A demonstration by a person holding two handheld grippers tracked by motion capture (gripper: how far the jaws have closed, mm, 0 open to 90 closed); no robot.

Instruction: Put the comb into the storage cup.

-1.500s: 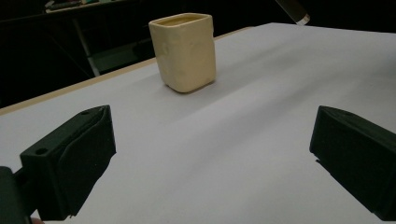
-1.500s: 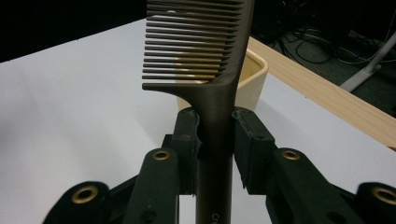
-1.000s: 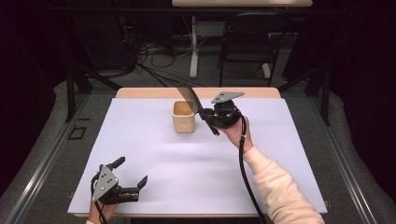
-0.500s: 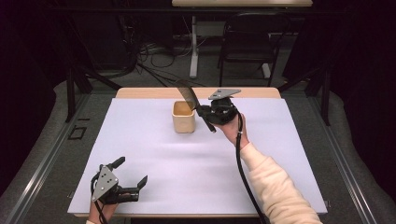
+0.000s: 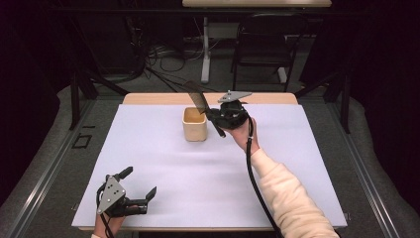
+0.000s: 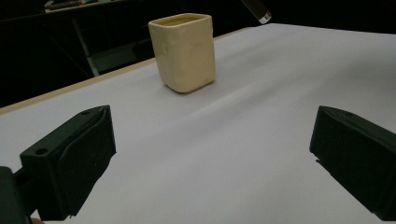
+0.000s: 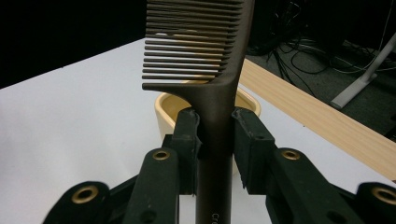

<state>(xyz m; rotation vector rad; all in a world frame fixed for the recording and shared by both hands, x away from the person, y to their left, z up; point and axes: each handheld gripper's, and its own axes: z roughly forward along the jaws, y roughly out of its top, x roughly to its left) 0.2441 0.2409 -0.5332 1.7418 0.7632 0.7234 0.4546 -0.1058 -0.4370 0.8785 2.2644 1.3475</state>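
The right gripper (image 5: 214,118) is clamped on a comb (image 7: 205,70) at frame centre, above the cup (image 5: 194,124). The left gripper (image 5: 140,190), lower left, sits apart. Risk: tilted comb strikes the rim, tipping the cup.

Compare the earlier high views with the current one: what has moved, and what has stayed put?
The right claw, shut on the comb, has edged slightly toward the cup, its teeth leaning over the rim. The cup and the open left claw near the table's front edge stayed where they were.
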